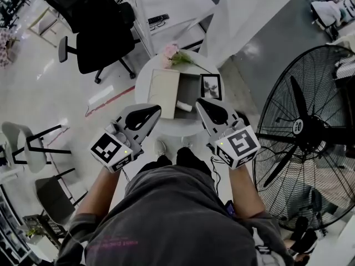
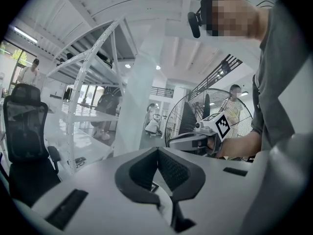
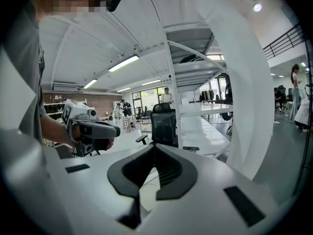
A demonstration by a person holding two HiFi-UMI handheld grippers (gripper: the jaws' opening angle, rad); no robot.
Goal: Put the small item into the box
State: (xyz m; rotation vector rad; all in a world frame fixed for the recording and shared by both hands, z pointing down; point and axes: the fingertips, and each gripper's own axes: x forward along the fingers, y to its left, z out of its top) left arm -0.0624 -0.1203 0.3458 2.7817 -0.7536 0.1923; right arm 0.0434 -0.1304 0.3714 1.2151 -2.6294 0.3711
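The left claw (image 1: 157,110) and the right claw (image 1: 201,102) are both pinched shut with nothing in them. They are held up side by side over the round white table (image 1: 172,127). Below their tips sits the open box (image 1: 191,90), and the small white roll (image 1: 184,107) lies at its near edge, close to a picture frame (image 1: 211,86).

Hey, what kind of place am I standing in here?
Probably a big open-plan office or workshop hall. A black swivel office chair and a large floor fan stand on a glossy floor, and tall white metal shelving runs through the room under a high ceiling.
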